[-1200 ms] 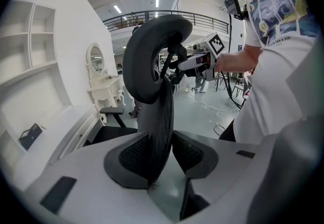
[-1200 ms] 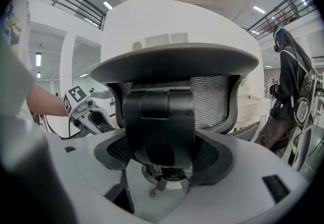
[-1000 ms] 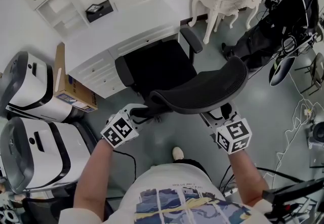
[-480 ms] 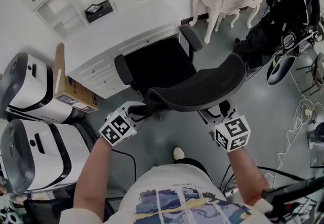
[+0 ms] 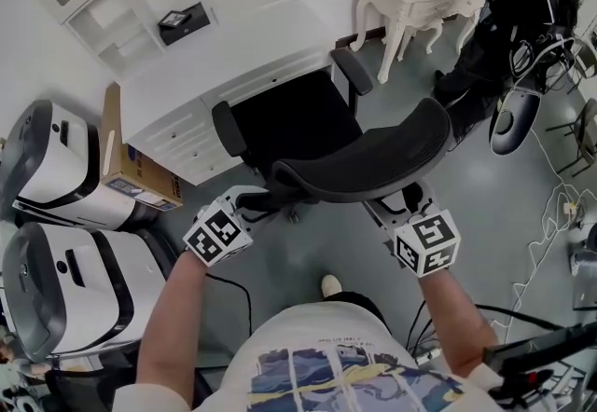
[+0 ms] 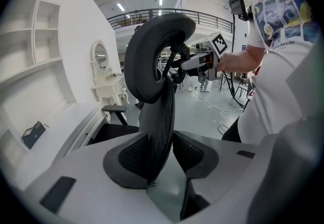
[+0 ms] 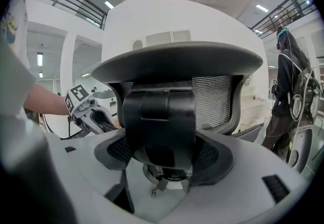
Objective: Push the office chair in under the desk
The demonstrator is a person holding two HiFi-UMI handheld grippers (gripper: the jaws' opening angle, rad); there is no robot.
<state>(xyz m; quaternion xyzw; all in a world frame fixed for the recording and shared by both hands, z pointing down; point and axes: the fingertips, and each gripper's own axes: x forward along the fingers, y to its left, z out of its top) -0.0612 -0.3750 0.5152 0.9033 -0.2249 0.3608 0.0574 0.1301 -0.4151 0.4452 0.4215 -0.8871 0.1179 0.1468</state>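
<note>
1. Behind the office chair (image 5: 308,135), on the side away from the desk (image 5: 215,56), both claws hold the curved backrest (image 5: 373,168) from the rear.
2. The left claw (image 6: 161,152) is clenched on the thin left edge of the backrest. That edge runs upright between the two pads and touches both.
3. The right claw (image 7: 164,154) is grasping the black bracket (image 7: 159,121) on the rear of the backrest, toward its right side, with a pad on each flank.
4. The seat (image 5: 294,121) faces the desk with its front edge about at the desk's front. Most of the seat and both armrests (image 5: 353,70) lie in the open, so the push looks only partly done.
5. To do this step well, press forward level and evenly with both claws. An uneven push would likely swivel the seat rather than roll the chair.
6. The bracket looks like the stiffer hold, so most of the force is best sent through it. The left hold on the mesh edge could bend or slip, and suits steering better.
7. Keep the line straight toward the gap under the tabletop (image 5: 280,23). A cardboard box (image 5: 126,158) stands just beside the desk on the left, near the left armrest.
8. Whether the armrests will pass under the tabletop cannot be told from above, so go slowly at the end and stop on contact.
</note>
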